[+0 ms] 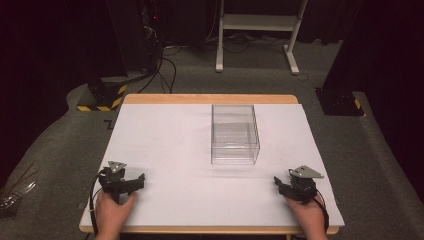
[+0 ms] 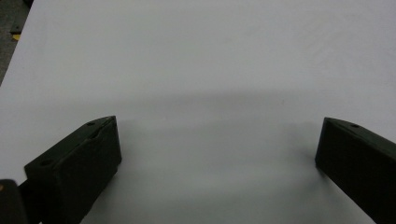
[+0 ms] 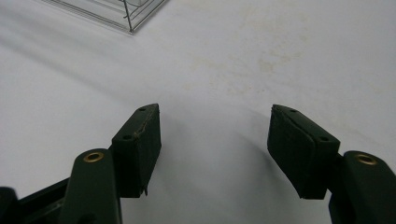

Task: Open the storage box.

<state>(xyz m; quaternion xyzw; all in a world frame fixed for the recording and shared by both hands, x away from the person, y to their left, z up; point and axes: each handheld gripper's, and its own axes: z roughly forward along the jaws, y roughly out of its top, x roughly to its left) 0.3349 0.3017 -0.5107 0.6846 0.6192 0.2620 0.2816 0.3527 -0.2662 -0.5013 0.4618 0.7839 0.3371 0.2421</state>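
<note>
Both jaws wide, nothing held: left hand-held gripper (image 1: 134, 183) lower left, right hand-held gripper (image 1: 281, 186) lower right. Clear box (image 1: 235, 134) at centre of bench (image 1: 165, 140); a hard pinch likely skids or cracks its thin walls.

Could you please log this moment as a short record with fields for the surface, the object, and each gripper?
surface: white table with wooden edge
object: clear plastic box, upright, past the centre, apparently empty
left gripper: open, nothing between jaws, resting near front left
right gripper: open, nothing between jaws, near front right
contact with box: none, both grippers apart from it
</note>
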